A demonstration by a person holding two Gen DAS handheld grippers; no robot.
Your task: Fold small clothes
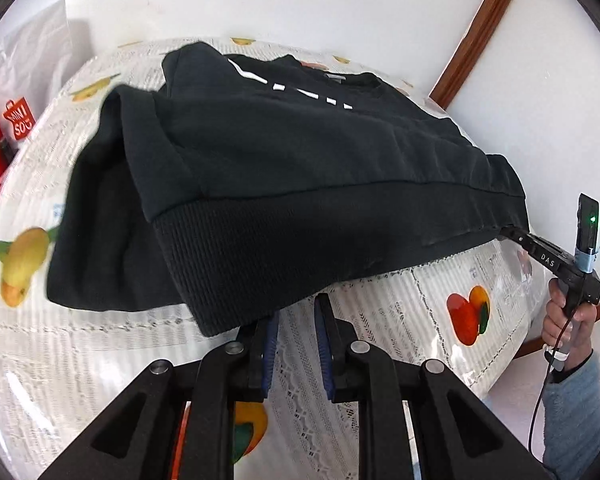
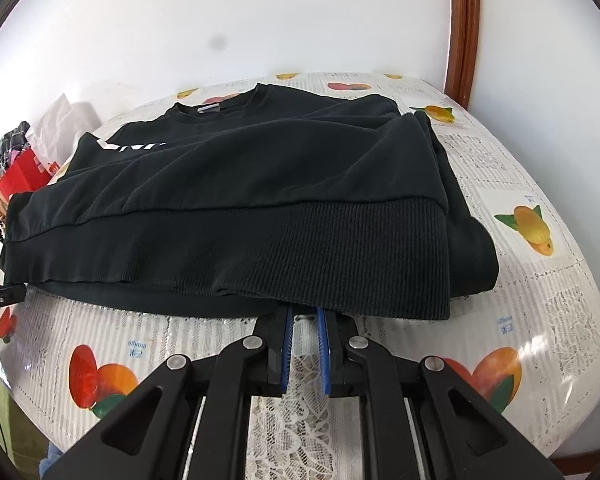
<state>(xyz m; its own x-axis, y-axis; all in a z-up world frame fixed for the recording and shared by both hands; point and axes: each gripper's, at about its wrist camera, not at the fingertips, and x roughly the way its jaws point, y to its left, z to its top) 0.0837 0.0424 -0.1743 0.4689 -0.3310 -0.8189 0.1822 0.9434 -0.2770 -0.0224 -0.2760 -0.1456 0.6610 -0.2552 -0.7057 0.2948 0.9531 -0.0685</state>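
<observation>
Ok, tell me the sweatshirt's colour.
Black, with white lettering; the sweatshirt shows best in the right wrist view.

The sweatshirt (image 2: 236,184) lies folded on the surface (image 2: 540,320), its neck opening at the far side and its ribbed hem (image 2: 340,248) along the near edge. A lower layer of it sticks out to the right, beneath the top fold. The right claw (image 2: 305,314) sits at the near edge, its tips under the hem towards the garment's right end. The left claw (image 1: 296,312) is at the hem's other corner — that corner hangs over its tips. Off the surface's far left stand bags (image 1: 18,120) against the wall (image 2: 300,20). A hand (image 1: 568,320) holds the right tool, near right in the left wrist view.
</observation>
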